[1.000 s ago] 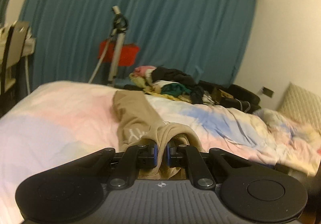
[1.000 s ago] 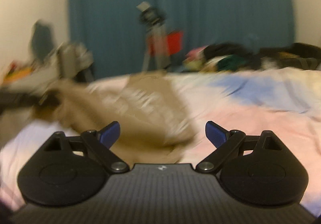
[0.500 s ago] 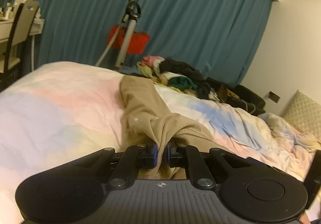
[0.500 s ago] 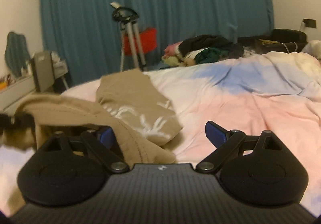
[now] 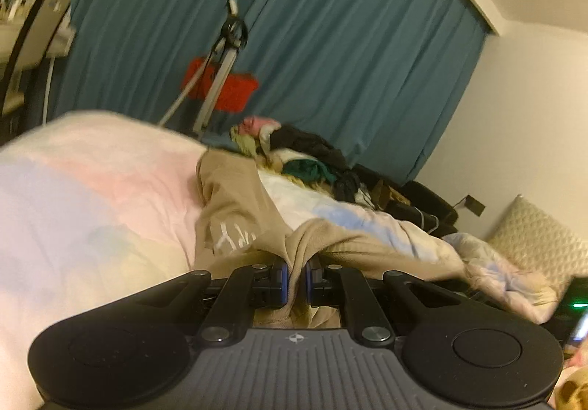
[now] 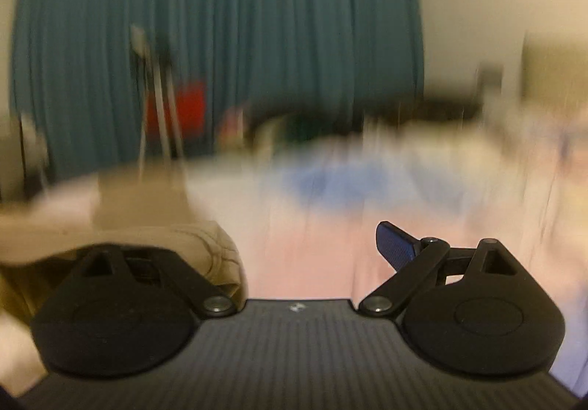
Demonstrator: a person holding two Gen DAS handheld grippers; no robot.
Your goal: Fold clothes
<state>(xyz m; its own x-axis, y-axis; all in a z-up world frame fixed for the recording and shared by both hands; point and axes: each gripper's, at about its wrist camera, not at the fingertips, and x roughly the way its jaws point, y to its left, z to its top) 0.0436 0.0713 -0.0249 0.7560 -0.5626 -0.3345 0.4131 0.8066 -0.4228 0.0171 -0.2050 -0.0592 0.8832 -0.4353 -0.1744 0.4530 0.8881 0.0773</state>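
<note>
left gripper [image 5: 295, 276] pinches tan garment [image 5: 235, 211]; right gripper [image 6: 308, 244] spread wide

A home bedroom: ahead of the tool spreads a bed under a rumpled pastel pink, blue and cream duvet [image 5: 95, 197], with a quilted cream pillow [image 5: 540, 230] off to the right. Beyond it hang floor-length pleated teal curtains [image 5: 330, 53], and a heap of mixed unfolded clothes [image 5: 301, 156] lies at the bed's far edge.

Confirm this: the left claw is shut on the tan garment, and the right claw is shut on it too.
Half right. The left claw is shut on the tan garment, but the right wrist view shows the right claw open, with the garment draped over only its left finger.
</note>
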